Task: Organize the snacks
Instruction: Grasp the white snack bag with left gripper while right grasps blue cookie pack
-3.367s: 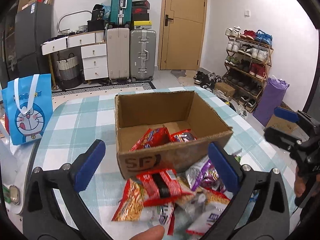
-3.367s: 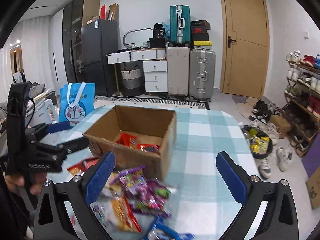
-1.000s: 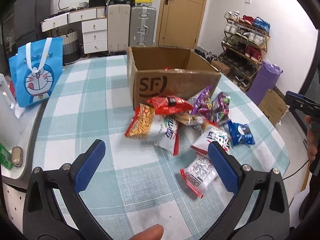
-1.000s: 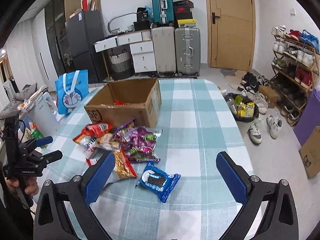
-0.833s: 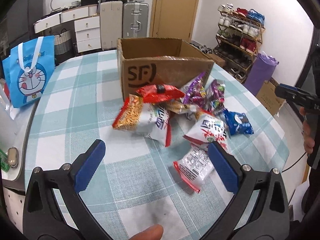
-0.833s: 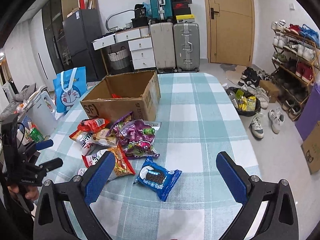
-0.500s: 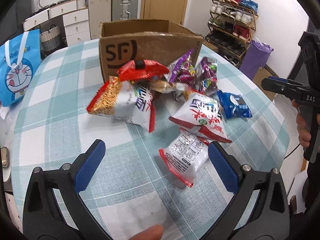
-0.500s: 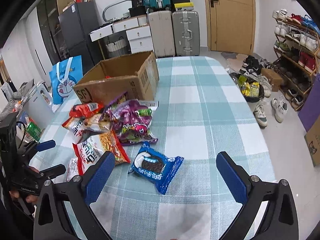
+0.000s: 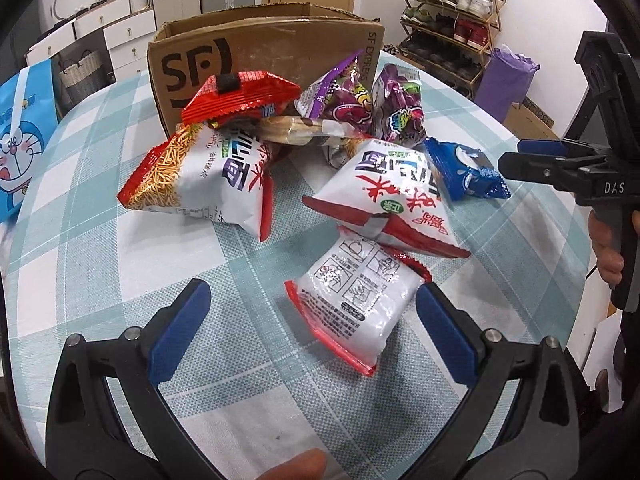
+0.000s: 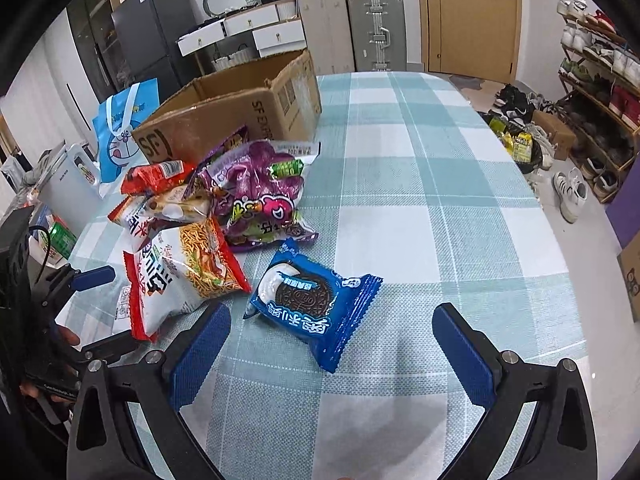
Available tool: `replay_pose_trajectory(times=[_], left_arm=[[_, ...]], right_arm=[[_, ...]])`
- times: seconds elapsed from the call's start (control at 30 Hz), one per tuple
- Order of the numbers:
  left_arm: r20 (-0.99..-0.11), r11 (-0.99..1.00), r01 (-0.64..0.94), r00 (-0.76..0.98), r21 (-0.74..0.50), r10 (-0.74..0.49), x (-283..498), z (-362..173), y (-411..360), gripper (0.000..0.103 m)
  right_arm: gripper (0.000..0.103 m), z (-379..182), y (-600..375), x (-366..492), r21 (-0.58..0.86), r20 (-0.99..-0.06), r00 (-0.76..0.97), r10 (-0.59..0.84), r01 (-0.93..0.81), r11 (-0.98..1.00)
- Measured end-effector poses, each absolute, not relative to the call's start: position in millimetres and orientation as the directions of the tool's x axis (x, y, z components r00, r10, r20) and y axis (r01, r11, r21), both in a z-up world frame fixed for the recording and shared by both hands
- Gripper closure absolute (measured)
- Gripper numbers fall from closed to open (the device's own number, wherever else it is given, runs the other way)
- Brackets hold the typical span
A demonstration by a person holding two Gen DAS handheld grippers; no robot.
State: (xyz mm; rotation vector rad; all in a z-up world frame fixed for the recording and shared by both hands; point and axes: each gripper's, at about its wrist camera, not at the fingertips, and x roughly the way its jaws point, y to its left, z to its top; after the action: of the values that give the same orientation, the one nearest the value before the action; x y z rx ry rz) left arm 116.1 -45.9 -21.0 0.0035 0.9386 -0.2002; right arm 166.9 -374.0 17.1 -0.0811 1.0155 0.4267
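Observation:
A brown SF cardboard box [image 9: 264, 44] stands on the checked table, with a pile of snack packets in front of it. My left gripper [image 9: 312, 332] is open and low over the table, with a small white and red noodle packet [image 9: 356, 296] just ahead between its fingers. A larger white and red packet [image 9: 392, 188] lies behind that one. My right gripper [image 10: 332, 348] is open, with a blue cookie packet [image 10: 312, 304] just ahead of it. Purple candy bags [image 10: 260, 192] and a noodle snack bag [image 10: 180, 276] lie to the left.
A blue Doraemon bag [image 9: 20, 140] stands at the table's left edge. The checked tablecloth [image 10: 420, 200] stretches to the right of the pile. Suitcases, drawers and a shoe rack [image 9: 448, 8] stand beyond the table. The table edge is close on the right.
Both grippers have dropped and moved closer to the pile. The small noodle packet now sits between the left fingers, and the blue cookie packet lies just ahead of the right ones.

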Motion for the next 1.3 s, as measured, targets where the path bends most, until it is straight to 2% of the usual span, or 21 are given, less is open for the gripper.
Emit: replay_pose_trajectory(times=[0.43, 0.6, 0.73, 0.87, 1.0, 1.23, 1.3], left_arm=[[-0.808, 0.979, 0.177, 0.558, -0.103, -0.186, 119, -28, -44, 0.001], [-0.808, 0.978, 0.178, 0.558, -0.106, -0.189, 118, -29, -44, 0.001], [-0.808, 0.978, 0.182, 0.557, -0.107, -0.192, 116, -29, -45, 0.004], [-0.806, 0.977, 0.186, 0.558, -0.109, -0.196, 115, -29, -45, 0.006], [-0.805, 0.975, 0.199, 0.559, -0.1, -0.197, 114, -29, -48, 0.011], [-0.801, 0.971, 0.224, 0.565, -0.084, -0.199, 112, -28, -53, 0.017], [-0.798, 0.97, 0.226, 0.567, -0.087, -0.203, 112, -28, -53, 0.02]], right_arm=[[0.001, -12, -361, 182, 0.198, -0.851, 0.409, 0.328, -0.329, 0.923], [0.003, -14, -353, 186, 0.16, -0.85, 0.442, 0.286, -0.301, 0.94], [0.012, -15, -351, 183, 0.105, -0.85, 0.469, 0.24, -0.295, 0.95], [0.019, -15, -357, 179, 0.11, -0.844, 0.477, 0.247, -0.296, 0.949], [0.022, -13, -360, 179, 0.111, -0.843, 0.478, 0.245, -0.29, 0.951], [0.051, -10, -360, 173, 0.106, -0.835, 0.486, 0.259, -0.32, 0.941], [0.053, -9, -359, 171, 0.1, -0.83, 0.493, 0.26, -0.327, 0.94]])
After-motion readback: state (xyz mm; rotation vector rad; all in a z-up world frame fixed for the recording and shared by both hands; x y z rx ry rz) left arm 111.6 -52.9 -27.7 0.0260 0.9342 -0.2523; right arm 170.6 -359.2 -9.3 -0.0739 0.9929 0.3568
